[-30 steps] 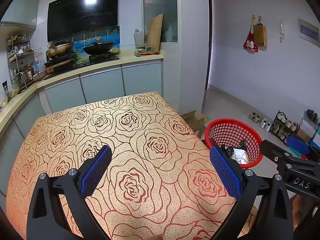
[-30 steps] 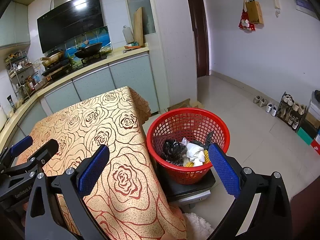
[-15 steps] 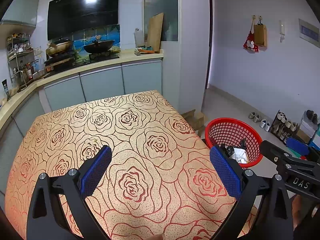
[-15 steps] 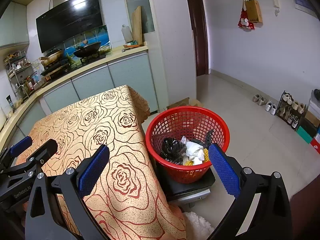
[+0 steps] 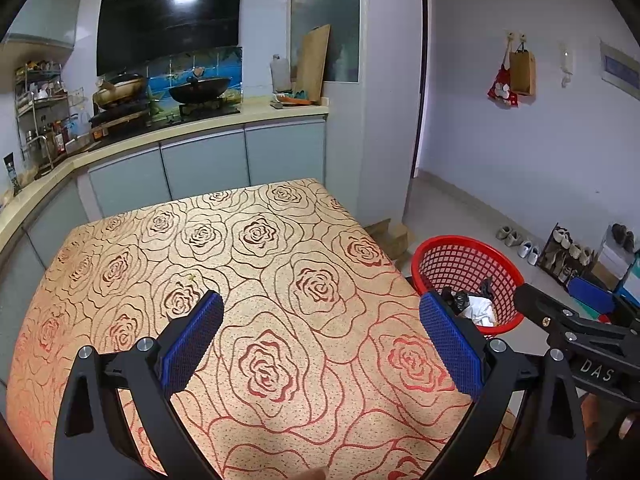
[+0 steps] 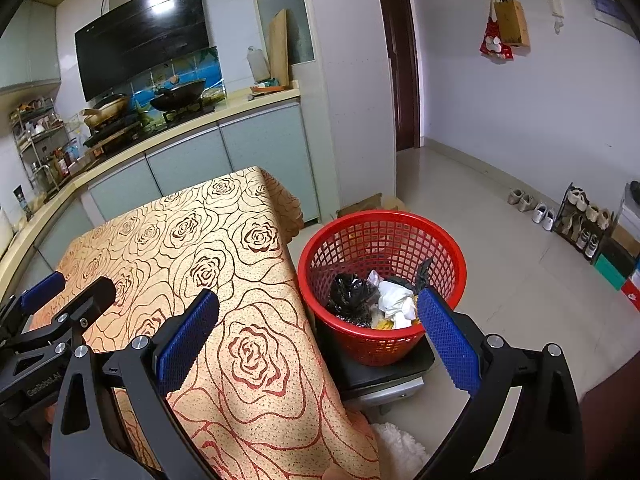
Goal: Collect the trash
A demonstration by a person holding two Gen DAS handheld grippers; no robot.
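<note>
red mesh basket (image 6: pixel 382 276) with black bag and white crumpled trash (image 6: pixel 396 304), "das" on right gripper (image 6: pixel 318 338), both grippers incl. left gripper (image 5: pixel 320 334) wide apart, empty

Home kitchen, open to an entry hall.
Upper left of the frame: black range hood (image 5: pixel 170 20), wok (image 5: pixel 199 89) on stove, grey counter cabinets (image 5: pixel 208 160); centre: rose-patterned tablecloth (image 5: pixel 248 300); right edge: shoe rack (image 6: pixel 588 220), tiled floor.
</note>
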